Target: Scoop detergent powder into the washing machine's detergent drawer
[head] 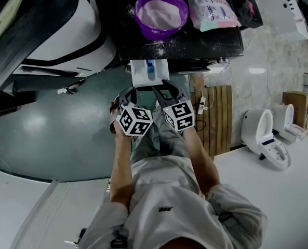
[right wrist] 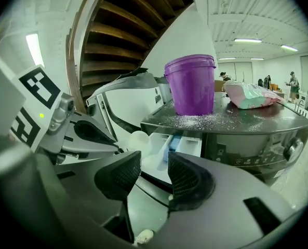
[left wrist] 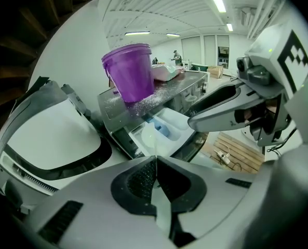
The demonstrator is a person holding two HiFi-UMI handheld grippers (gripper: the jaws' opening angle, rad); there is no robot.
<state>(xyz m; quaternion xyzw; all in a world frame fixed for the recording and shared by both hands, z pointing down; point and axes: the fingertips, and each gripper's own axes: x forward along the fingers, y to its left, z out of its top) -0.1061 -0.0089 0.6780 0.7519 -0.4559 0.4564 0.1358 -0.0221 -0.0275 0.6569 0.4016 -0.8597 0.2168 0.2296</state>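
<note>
The washing machine's detergent drawer (head: 149,72) stands pulled open, white with a blue insert (left wrist: 164,128) (right wrist: 169,147). On the machine's dark top sits a purple bucket (head: 160,12) (left wrist: 130,71) (right wrist: 191,84) of white powder. My left gripper (head: 133,92) (left wrist: 155,162) is shut on the handle of a translucent white scoop (left wrist: 154,135) (right wrist: 138,140), whose bowl hovers over the drawer's left compartment. Just to its right, my right gripper (head: 166,88) (right wrist: 152,162) is open with nothing between its pads, a short way in front of the drawer.
A pink detergent bag (head: 212,10) (right wrist: 250,95) lies right of the bucket, with spilled powder (right wrist: 205,121) on the top. A big white and black lid (head: 50,30) lies at the left. A wooden slat mat (head: 218,118), a power strip (head: 201,106) and toilets (head: 265,136) are at the right.
</note>
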